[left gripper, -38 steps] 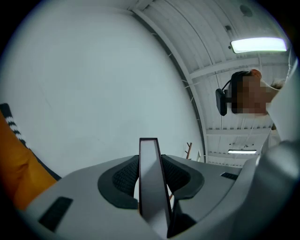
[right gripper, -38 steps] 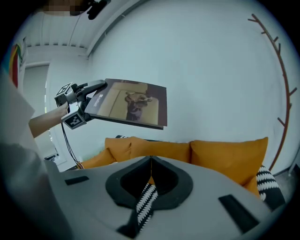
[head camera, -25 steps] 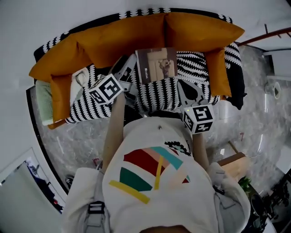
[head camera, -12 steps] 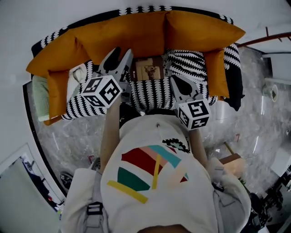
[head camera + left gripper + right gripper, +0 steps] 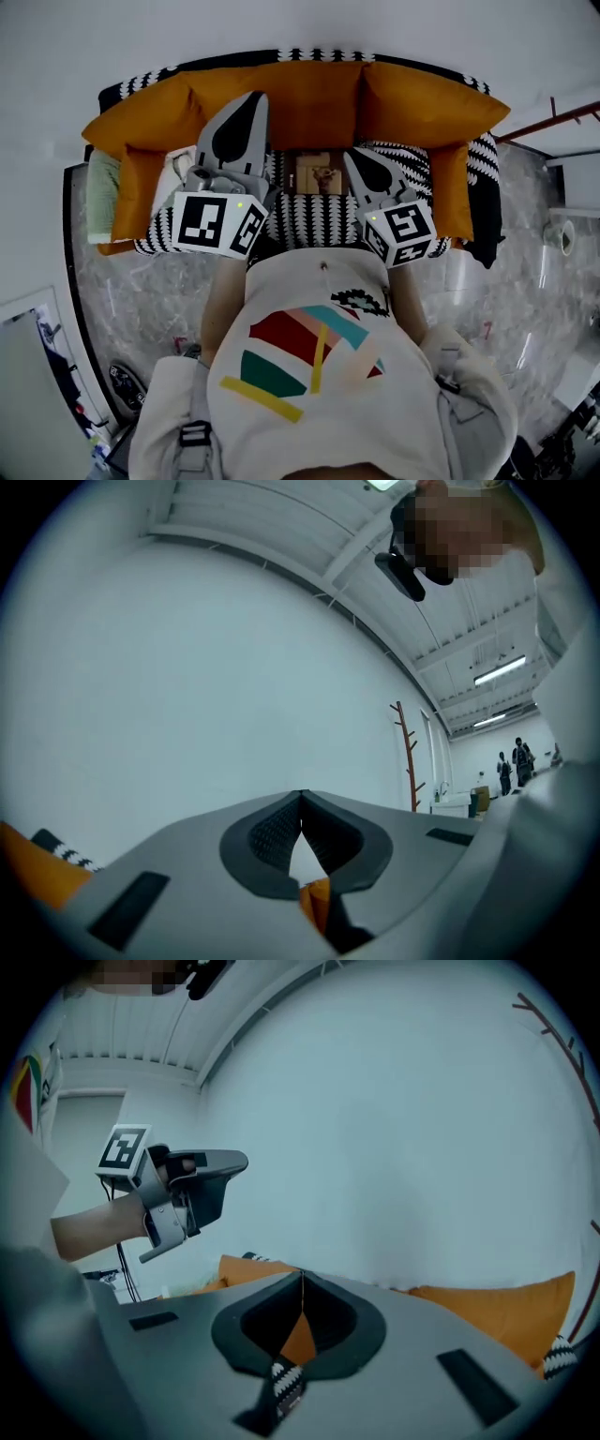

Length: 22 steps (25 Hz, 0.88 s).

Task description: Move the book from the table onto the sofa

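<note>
The book (image 5: 321,175), brown-covered, lies flat on the sofa's black-and-white patterned seat (image 5: 309,208), in front of the orange back cushions (image 5: 309,94). Neither gripper touches it. My left gripper (image 5: 251,97) is raised to the left of the book, over the cushions, jaws shut and empty. In the left gripper view its tips (image 5: 301,795) meet against the white wall. My right gripper (image 5: 352,154) hovers just right of the book, its jaws together with nothing between them (image 5: 302,1275). The left gripper (image 5: 197,1185) also shows in the right gripper view, held by a hand.
Orange side cushions (image 5: 131,187) flank the seat, with a pale green item (image 5: 97,192) at the sofa's left end. Grey marble floor (image 5: 141,300) surrounds the sofa. A wooden coat stand (image 5: 405,752) and distant people (image 5: 511,761) are off to the right.
Both grippers have lifted up and away from the book, which stays on the seat. The left gripper's jaws, open half a second ago, have shut.
</note>
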{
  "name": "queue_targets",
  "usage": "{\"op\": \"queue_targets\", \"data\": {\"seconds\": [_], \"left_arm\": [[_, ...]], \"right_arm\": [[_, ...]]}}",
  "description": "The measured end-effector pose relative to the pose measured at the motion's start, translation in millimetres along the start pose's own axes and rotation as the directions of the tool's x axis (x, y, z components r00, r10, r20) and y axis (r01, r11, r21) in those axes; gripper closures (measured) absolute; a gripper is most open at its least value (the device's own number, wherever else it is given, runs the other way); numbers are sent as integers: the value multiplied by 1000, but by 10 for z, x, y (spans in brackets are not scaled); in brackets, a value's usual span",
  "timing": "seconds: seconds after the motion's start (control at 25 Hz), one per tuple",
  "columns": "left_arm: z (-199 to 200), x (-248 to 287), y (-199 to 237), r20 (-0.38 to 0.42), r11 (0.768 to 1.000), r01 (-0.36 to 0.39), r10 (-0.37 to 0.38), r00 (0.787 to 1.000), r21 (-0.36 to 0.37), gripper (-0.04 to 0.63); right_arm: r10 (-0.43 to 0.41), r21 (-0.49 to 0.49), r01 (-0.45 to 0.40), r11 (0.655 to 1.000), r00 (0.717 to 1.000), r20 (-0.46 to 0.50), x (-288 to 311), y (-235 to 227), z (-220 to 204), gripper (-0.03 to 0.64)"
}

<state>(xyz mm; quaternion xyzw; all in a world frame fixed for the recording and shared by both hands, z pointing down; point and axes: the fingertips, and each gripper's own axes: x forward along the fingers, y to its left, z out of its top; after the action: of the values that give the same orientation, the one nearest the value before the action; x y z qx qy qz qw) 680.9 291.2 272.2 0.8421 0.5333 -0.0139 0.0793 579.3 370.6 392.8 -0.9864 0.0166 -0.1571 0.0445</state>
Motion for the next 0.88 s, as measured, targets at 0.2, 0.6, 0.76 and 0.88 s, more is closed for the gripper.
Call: {"op": "queue_targets", "data": {"seconds": [0.2, 0.6, 0.76, 0.88], "left_arm": [[54, -224, -155, -25, 998, 29, -27, 999, 49, 588], [-194, -492, -204, -95, 998, -47, 50, 994, 28, 588], [-167, -511, -195, -88, 998, -59, 62, 994, 38, 588], [-172, -530, -189, -82, 997, -68, 71, 994, 32, 588]], "right_arm": [[90, -58, -82, 995, 982, 168, 115, 334, 694, 603], [215, -110, -199, 974, 963, 162, 174, 1000, 675, 603], [212, -129, -191, 973, 960, 182, 134, 989, 728, 603], [193, -123, -172, 977, 963, 188, 103, 912, 726, 601]]}}
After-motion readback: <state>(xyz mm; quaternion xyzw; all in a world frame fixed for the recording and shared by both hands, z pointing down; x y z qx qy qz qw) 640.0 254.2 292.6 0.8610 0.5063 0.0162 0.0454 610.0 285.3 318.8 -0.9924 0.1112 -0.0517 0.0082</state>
